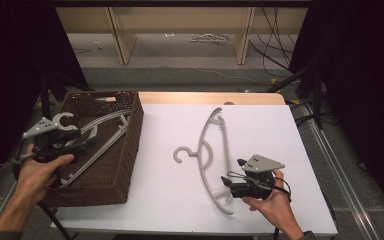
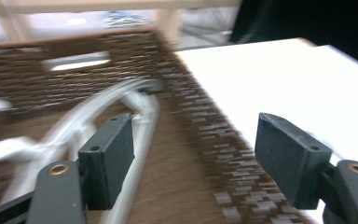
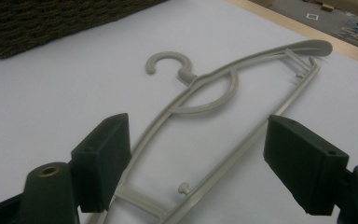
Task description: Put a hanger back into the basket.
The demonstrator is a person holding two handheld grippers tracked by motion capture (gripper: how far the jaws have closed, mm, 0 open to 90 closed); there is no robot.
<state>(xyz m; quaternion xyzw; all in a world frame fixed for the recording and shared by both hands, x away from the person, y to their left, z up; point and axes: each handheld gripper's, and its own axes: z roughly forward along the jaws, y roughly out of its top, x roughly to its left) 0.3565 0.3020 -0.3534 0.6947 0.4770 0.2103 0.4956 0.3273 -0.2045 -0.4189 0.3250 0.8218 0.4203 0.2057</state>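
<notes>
Fingers of our right gripper [image 1: 228, 184] stand released, straddling the near end of the hanger [image 3: 205, 98], whose long axis runs away from them across the surface [image 1: 170, 200].

Floor [image 1: 180, 70]: grey, beyond the table at twelve o'clock.
Wooden frame [image 1: 125, 35]: pale uprights standing on it.
Cables [image 1: 275, 45]: black, loose, at one o'clock.
Sides: dark, perhaps curtains.
Table [image 1: 260, 125]: white top, wooden far edge.
</notes>
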